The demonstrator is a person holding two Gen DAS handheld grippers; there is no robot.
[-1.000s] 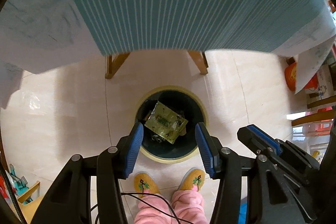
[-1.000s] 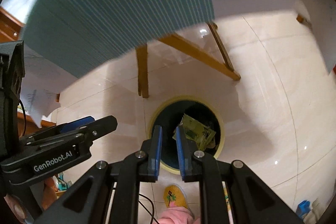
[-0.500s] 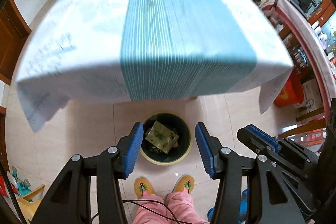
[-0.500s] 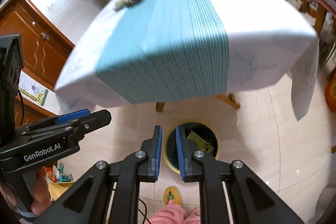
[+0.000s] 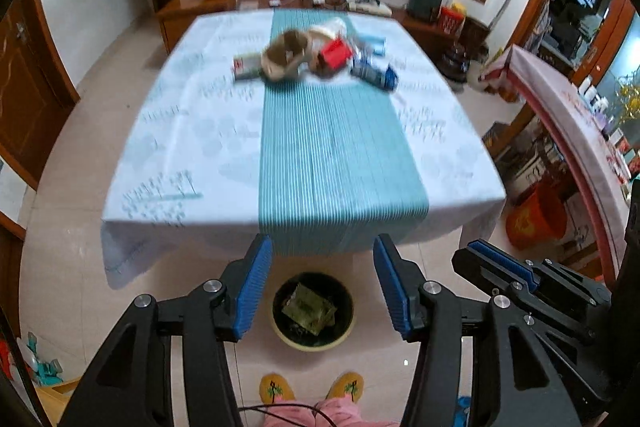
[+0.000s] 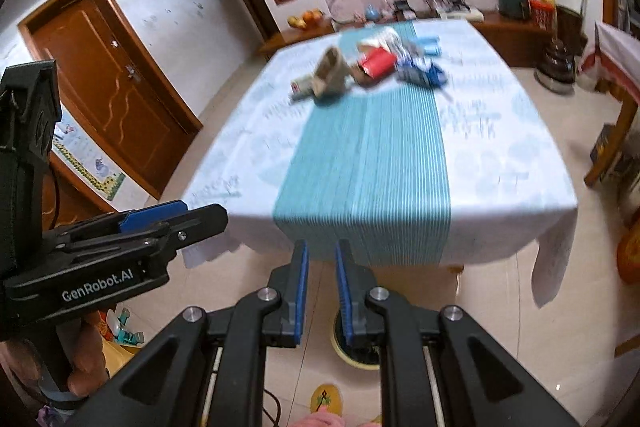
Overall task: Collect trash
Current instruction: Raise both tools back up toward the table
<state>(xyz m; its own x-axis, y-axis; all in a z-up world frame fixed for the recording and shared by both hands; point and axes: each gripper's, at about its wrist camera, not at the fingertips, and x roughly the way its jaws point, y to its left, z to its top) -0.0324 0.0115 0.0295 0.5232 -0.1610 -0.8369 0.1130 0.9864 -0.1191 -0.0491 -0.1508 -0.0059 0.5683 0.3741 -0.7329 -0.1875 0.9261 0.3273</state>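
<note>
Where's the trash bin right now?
The trash bin stands on the floor just before the table's near edge, framed between the left gripper fingers, in front of the person's slippers.

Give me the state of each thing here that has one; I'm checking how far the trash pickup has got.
Left gripper: empty, jaws opening.
Right gripper: empty, jaws nearly together with a narrow gap.
Trash bin: on the floor, open-topped, a greenish wrapper inside.
Trash pile: on the table's far end, not yet collected.
Door: closed.
</note>
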